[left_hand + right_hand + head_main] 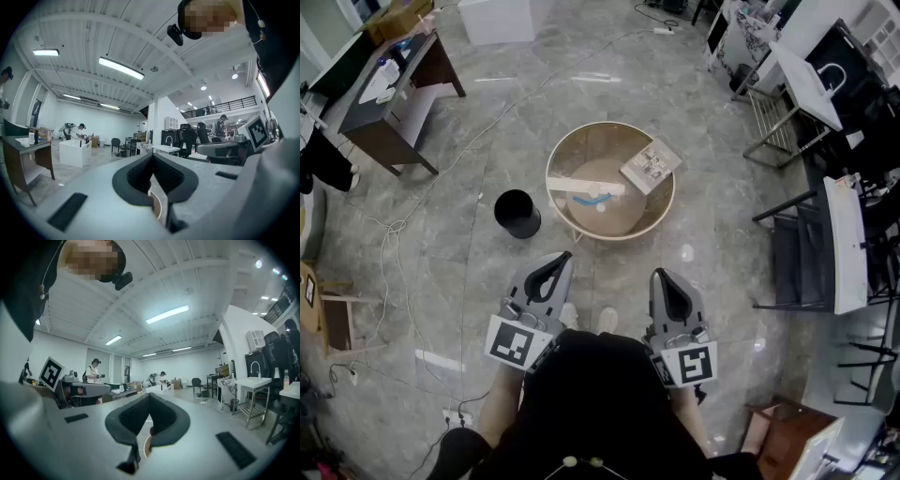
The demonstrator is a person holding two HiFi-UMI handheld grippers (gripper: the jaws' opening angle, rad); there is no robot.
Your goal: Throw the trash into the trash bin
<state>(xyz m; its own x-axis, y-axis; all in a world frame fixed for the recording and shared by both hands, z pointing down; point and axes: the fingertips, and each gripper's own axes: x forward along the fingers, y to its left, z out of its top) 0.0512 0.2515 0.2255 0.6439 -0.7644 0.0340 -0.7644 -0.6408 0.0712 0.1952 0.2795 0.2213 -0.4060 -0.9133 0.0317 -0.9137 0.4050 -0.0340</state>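
A black trash bin [517,214] stands on the floor just left of a low round wooden table [581,234]. On the table lie a long white box [586,186], a blue scrap [589,199] and a flat printed carton [651,166] leaning on the rim. My left gripper [566,254] is held level near the body, short of the table and right of the bin, jaws shut and empty. My right gripper [657,273] is beside it, also shut with nothing held. Through the left gripper [152,157] and right gripper [149,397] views only the closed jaws and the room show.
A dark desk [389,94] stands at the upper left and a white crate [495,19] at the top. Cables [394,225] trail over the floor on the left. Black chairs [797,262] and a white table [848,244] line the right side. People work far off.
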